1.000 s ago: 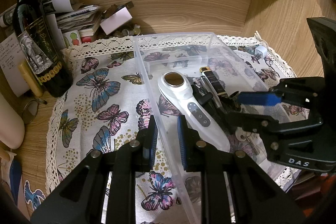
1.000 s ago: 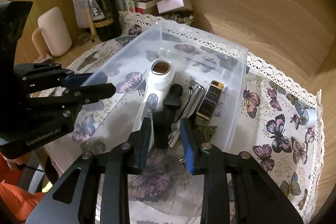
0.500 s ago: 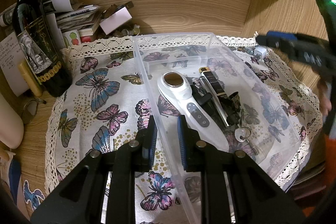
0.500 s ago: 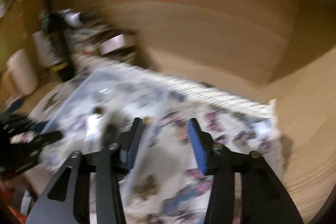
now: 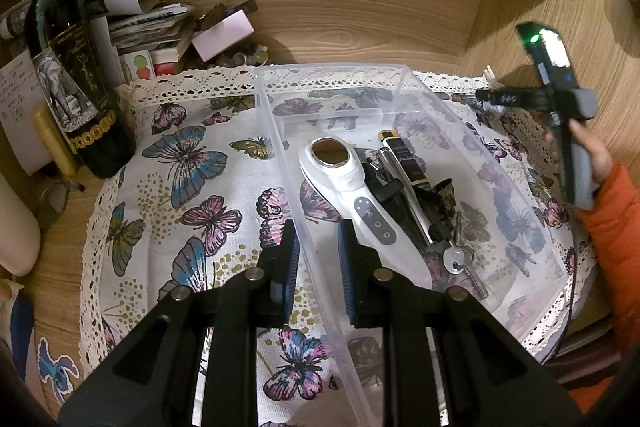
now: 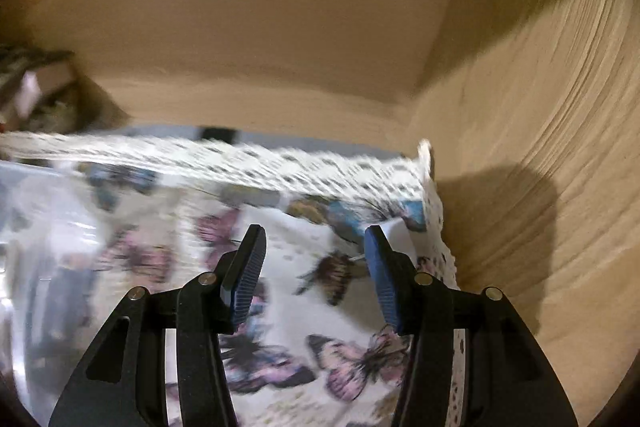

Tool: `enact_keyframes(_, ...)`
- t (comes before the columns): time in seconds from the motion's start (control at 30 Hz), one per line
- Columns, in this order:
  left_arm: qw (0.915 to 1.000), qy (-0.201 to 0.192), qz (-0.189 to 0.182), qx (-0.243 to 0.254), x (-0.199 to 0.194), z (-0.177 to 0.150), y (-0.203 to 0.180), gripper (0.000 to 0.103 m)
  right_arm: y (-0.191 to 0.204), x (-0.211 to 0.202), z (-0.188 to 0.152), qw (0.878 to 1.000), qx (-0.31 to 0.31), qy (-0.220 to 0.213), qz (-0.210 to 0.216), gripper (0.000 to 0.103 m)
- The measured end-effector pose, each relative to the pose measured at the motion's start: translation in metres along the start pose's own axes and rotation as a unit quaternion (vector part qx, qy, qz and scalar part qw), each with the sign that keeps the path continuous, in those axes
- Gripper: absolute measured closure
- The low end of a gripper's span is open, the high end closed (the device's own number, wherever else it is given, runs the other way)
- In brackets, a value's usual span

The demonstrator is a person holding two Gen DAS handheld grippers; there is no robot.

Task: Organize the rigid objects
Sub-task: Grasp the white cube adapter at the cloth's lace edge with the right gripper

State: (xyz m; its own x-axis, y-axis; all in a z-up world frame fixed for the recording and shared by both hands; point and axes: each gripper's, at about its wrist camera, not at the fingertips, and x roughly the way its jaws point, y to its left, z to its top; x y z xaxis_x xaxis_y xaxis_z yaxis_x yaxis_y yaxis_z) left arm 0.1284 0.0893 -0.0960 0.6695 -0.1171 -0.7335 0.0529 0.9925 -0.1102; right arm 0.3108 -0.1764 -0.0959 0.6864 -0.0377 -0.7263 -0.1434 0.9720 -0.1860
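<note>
- While the left gripper (image 5: 316, 259) straddles the near wall of the clear plastic bin (image 5: 400, 73), its blue pads close on either side though contact is unclear, the right gripper (image 6: 314, 267) has swung out of the bin toward the cloth's far right corner.
- Its jaws now stand wide apart and empty, a sign the last drop is done and another pick is likely.
- Inside the bin lie a white handheld device (image 5: 352, 199), a dark tube (image 5: 406, 157), a silver pen (image 5: 404, 187) and keys (image 5: 458, 259).
- The butterfly tablecloth (image 5: 192, 195) lies beneath.
</note>
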Motion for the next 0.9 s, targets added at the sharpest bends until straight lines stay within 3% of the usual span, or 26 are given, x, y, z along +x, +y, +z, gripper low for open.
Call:
enact_keyframes(0.17, 1.0, 0.0, 0.0, -0.001, 0.0, 0.0, 0.001, 0.084, -0.025, 0.023, -0.003, 0.998, 0.032, 0.005, -0.049, 0.054)
enact_keyframes(0.37, 1.0, 0.0, -0.001, -0.002, 0.0, 0.0, 0.0, 0.084, -0.032, 0.026, -0.003, 0.998, 0.032, 0.009, -0.059, 0.051)
enact_keyframes(0.4, 1.0, 0.0, -0.002, -0.002, 0.0, 0.0, 0.0, 0.084, -0.032, 0.026, -0.004, 0.998, 0.028, 0.01, -0.061, 0.047)
enact_keyframes(0.43, 1.0, 0.0, -0.002, -0.002, 0.0, 0.0, 0.0, 0.084, -0.029, 0.026, -0.005, 0.998, 0.024, 0.012, -0.056, 0.04)
enact_keyframes(0.5, 1.0, 0.0, -0.002, -0.002, 0.0, 0.0, 0.0, 0.084, -0.024, 0.021, -0.008, 0.999, 0.015, 0.015, -0.039, 0.037)
enact_keyframes(0.57, 1.0, 0.001, -0.002, -0.002, 0.001, 0.0, 0.0, 0.084, -0.013, 0.006, -0.015, 0.999, -0.003, 0.02, 0.029, 0.042)
enact_keyframes(0.6, 1.0, 0.001, -0.003, -0.002, 0.001, 0.0, 0.001, 0.084, -0.012, -0.003, -0.018, 0.997, -0.004, 0.026, 0.074, 0.049)
enact_keyframes(0.63, 1.0, 0.001, -0.004, -0.002, 0.002, 0.0, 0.001, 0.084, -0.01, -0.01, -0.021, 0.995, -0.003, 0.027, 0.095, 0.05)
enact_keyframes(0.77, 1.0, 0.0, -0.006, -0.002, 0.002, 0.0, 0.002, 0.084, -0.01, -0.03, -0.023, 0.999, -0.014, -0.005, 0.037, 0.047)
enact_keyframes(0.9, 1.0, 0.0, -0.009, -0.003, 0.002, -0.001, 0.003, 0.084, -0.02, -0.01, -0.018, 1.0, -0.001, 0.01, -0.025, 0.047)
